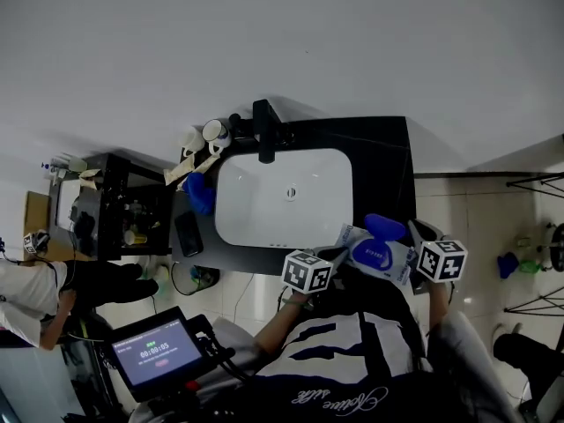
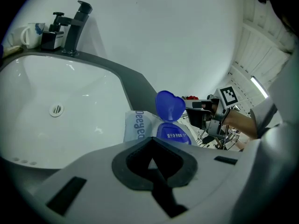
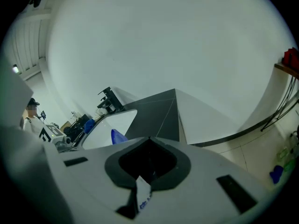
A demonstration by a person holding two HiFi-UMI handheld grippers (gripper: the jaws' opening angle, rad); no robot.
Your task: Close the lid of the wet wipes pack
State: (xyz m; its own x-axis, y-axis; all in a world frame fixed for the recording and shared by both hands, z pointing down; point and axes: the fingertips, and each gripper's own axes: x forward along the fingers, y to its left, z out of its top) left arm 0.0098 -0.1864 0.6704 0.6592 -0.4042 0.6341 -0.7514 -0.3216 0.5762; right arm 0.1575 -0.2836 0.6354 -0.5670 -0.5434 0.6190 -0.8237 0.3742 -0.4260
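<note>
We held the left tongs (image 2: 152, 164) low in the middle of the left gripper view, pressed together. A pale sliver sat at their seam, so we judged them to be pinching the left end of the soft white wet wipes pack with blue print (image 1: 354, 239).

In the head view the pack hung right of centre and low. It was clear of the black worktop (image 1: 388, 161) and just in front of the white ceramic sink (image 1: 256, 201). Its long axis ran left to right, from one pair of tongs to the other.

The blue heart-shaped plastic lid (image 1: 385, 226) stood open and nearly upright from the pack's top. It rose on the side toward the sink, above the blue oval label.

Further right, the right tongs (image 3: 141, 191) were shut on a white strip with blue lettering, which we took for the pack's other end.

The lid lay closer to the right tongs than to the left, almost beside them. We judged that closing it meant freeing that pair and pressing the flap down toward our body while the left tongs steadied the pack. With only one end held, the soft pack could sag or twist.
</note>
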